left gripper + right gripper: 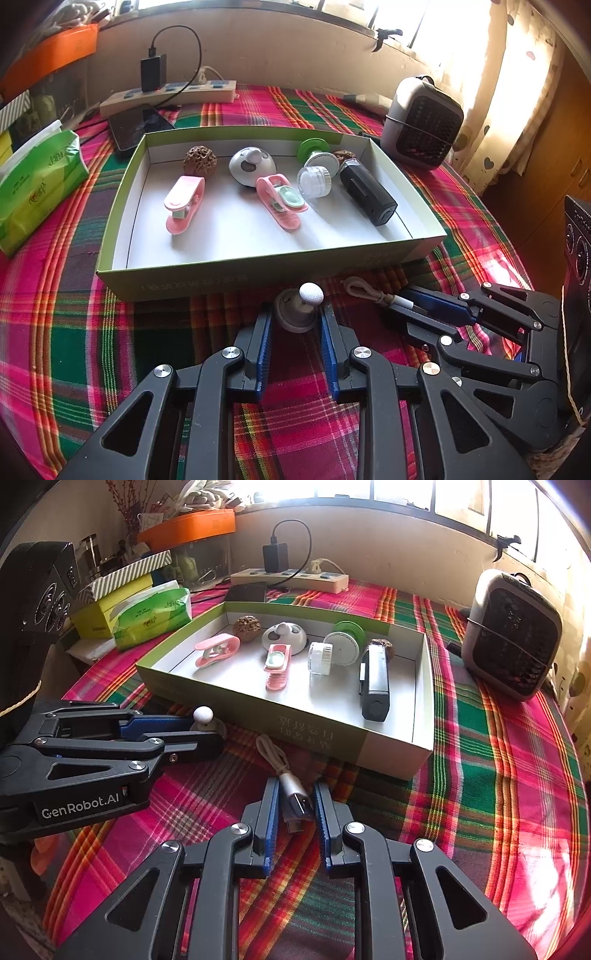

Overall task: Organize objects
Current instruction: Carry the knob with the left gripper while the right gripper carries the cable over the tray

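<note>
home: plaid tablecloth, heart-print curtain, windowsill clutter

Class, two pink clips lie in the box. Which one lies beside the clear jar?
The pink clip with its round green pad facing up, lying mid-box beside the clear jar; the other pink clip lies apart at the left.

On the tablecloth the box sits at centre. In it, 2 clips lie at 9 o'clock and centre, the cylinder at 3. The power strip lies behind at 12, the tissue pack at 9, the heater at 2, the cable before it at 6.
</note>
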Motion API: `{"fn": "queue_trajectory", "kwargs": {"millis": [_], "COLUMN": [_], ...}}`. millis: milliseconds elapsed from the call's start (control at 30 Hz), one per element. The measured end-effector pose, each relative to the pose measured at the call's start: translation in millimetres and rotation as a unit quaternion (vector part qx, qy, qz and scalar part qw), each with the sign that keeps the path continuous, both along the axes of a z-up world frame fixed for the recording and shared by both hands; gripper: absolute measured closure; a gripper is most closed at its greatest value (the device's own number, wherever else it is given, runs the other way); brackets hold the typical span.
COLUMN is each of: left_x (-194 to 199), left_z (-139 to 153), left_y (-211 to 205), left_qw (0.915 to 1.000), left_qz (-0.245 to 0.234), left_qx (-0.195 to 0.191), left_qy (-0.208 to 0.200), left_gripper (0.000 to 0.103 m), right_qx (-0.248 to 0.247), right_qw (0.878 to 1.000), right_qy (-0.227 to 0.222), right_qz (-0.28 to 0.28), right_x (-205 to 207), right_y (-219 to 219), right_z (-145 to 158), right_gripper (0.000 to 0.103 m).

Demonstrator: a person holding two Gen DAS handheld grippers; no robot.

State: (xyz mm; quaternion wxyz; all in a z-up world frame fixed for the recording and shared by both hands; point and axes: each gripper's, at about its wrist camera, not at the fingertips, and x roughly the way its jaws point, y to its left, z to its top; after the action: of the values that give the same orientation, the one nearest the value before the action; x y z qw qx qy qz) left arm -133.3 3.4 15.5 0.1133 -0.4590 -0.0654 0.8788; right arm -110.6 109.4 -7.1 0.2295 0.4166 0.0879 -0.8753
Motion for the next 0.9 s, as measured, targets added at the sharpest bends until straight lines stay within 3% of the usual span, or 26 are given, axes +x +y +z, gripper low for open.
{"fn": "queue_trajectory", "kwargs": {"millis": [900], "left_x": [14.5], "left_z": [13.9], "left_y": [-1.7], "left_qw": [0.9995], "left_qz": [-0.001], "left_qx": [-0.015], "left_qy": [0.028], "left_gripper": [0.081], "right_qx": [-0.032], "right_qw": [0.999], "right_qy": [0.009], "right_qz": [-0.014], "right_x": [8.7], "right_y": [4.9], "right_z": [11.5], "right_gripper": [0.084]}}
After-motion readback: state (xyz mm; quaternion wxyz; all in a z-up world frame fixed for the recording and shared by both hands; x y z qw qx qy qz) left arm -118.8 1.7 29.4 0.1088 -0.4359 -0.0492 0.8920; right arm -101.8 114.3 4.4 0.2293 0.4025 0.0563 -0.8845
